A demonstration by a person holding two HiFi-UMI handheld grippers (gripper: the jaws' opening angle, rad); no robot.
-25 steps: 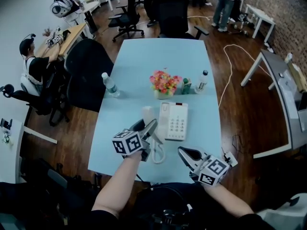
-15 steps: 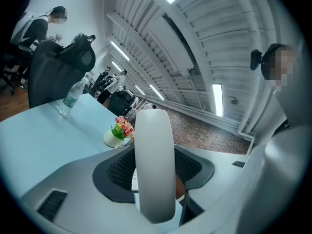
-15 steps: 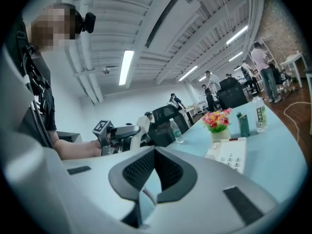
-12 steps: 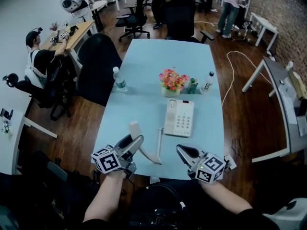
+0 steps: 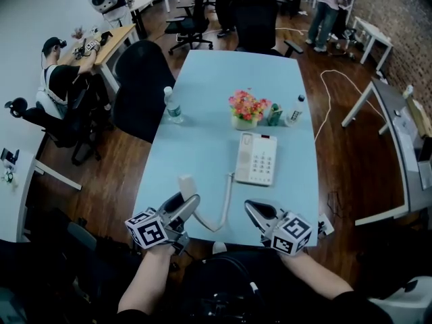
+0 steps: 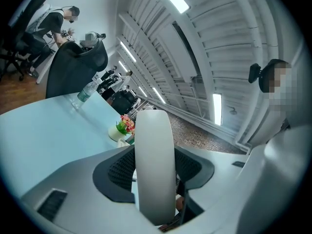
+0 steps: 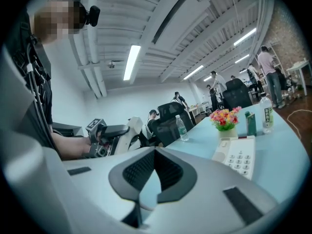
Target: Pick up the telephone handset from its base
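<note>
The white handset [image 5: 185, 182] is off its base and rests between the jaws of my left gripper [image 5: 187, 203], which is shut on it near the table's front left. In the left gripper view the handset [image 6: 154, 165] stands upright between the dark pads. Its white cord [image 5: 225, 204] curves across the table to the phone base [image 5: 256, 158], a white keypad unit right of centre. At the front edge, right of the cord, my right gripper [image 5: 251, 208] is shut with nothing in it. The phone base [image 7: 239, 156] lies ahead of it to the right.
On the light blue table [image 5: 202, 140], beyond the base, stand a flower pot [image 5: 247, 110], a small green bottle [image 5: 275, 115] and a clear bottle [image 5: 293, 111]. A water bottle [image 5: 172, 105] stands near the left edge beside a black chair [image 5: 138, 86]. People sit and stand at desks farther back.
My left gripper has carried the handset from beside the base toward the front left of the table, and the cord has drawn out. My right gripper has shifted slightly left along the front edge.
</note>
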